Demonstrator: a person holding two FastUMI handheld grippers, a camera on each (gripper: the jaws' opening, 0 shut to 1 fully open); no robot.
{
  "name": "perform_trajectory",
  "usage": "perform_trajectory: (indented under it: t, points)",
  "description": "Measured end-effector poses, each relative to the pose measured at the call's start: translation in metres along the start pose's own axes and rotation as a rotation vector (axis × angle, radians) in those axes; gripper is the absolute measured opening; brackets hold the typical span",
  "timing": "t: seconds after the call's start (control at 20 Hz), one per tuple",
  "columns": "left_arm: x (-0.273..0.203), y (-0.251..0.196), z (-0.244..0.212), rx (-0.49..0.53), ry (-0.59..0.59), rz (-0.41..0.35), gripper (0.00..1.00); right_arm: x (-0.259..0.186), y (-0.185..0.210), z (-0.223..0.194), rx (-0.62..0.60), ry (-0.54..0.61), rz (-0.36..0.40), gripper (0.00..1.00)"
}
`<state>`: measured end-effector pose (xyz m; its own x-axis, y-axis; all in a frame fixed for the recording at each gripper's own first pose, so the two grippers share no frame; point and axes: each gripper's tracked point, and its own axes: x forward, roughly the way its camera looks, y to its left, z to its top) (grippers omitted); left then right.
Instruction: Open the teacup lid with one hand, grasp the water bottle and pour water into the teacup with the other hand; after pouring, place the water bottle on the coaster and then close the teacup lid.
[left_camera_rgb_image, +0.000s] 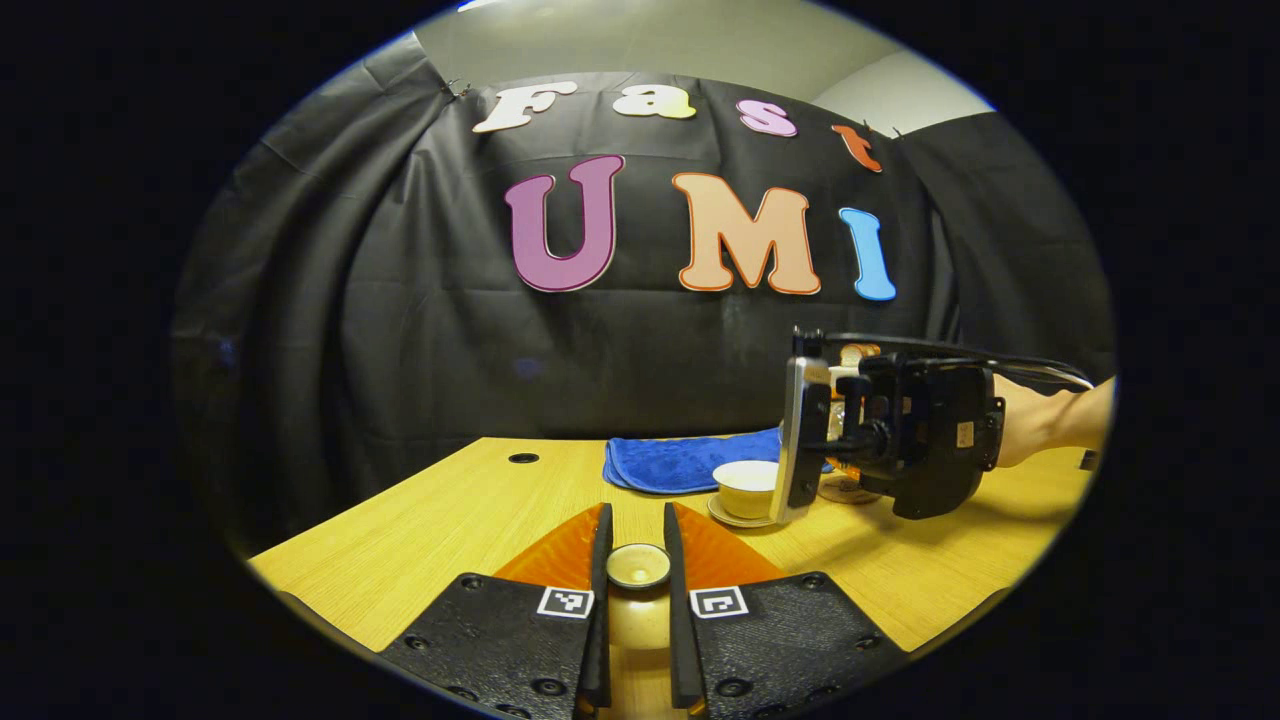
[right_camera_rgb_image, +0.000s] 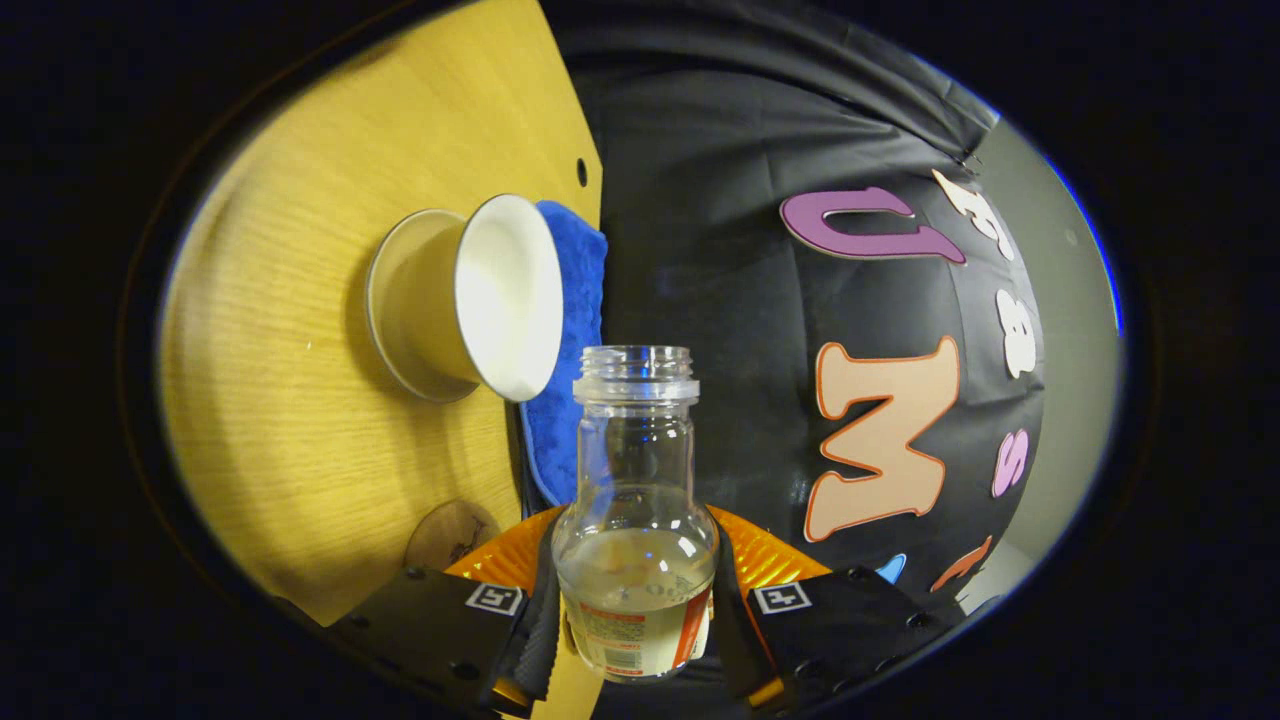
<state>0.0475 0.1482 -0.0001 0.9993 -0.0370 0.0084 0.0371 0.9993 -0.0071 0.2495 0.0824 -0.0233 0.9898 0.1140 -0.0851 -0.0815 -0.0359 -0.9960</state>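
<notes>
With my left gripper (left_camera_rgb_image: 637, 560) clamped on the teacup lid (left_camera_rgb_image: 638, 565) and my right gripper (right_camera_rgb_image: 635, 600) gripping the water bottle (right_camera_rgb_image: 636, 530) tipped beside the open teacup (right_camera_rgb_image: 470, 300) (mouth not yet over it), I risk spilling onto the table (right_camera_rgb_image: 300, 420).

My worktop (left_camera_rgb_image: 420, 530) is light wood-grain with a smooth, faintly shiny finish. A soft, fuzzy blue cloth (left_camera_rgb_image: 680, 462) lies on it. The teacup (right_camera_rgb_image: 480, 300) looks like glazed ceramic, white and glossy inside, matt beige outside. The water bottle (right_camera_rgb_image: 636, 480) is clear, glossy and smooth, with a paper-like label. My right hand-held gripper (right_camera_rgb_image: 636, 620) has matt black textured plastic and ribbed orange fingers (right_camera_rgb_image: 760, 565).
</notes>
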Motion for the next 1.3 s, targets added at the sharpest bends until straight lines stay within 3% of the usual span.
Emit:
perform_trajectory:
  t: [0.7,1.3]
  points:
    - [0.000,0.000,0.000,-0.002,-0.001,0.000,0.20,-0.004,-0.009,0.012,-0.320,-0.046,-0.018,0.68]
    - [0.000,0.001,0.000,-0.003,0.001,0.000,0.20,0.003,-0.040,0.021,-0.453,-0.063,-0.041,0.68]
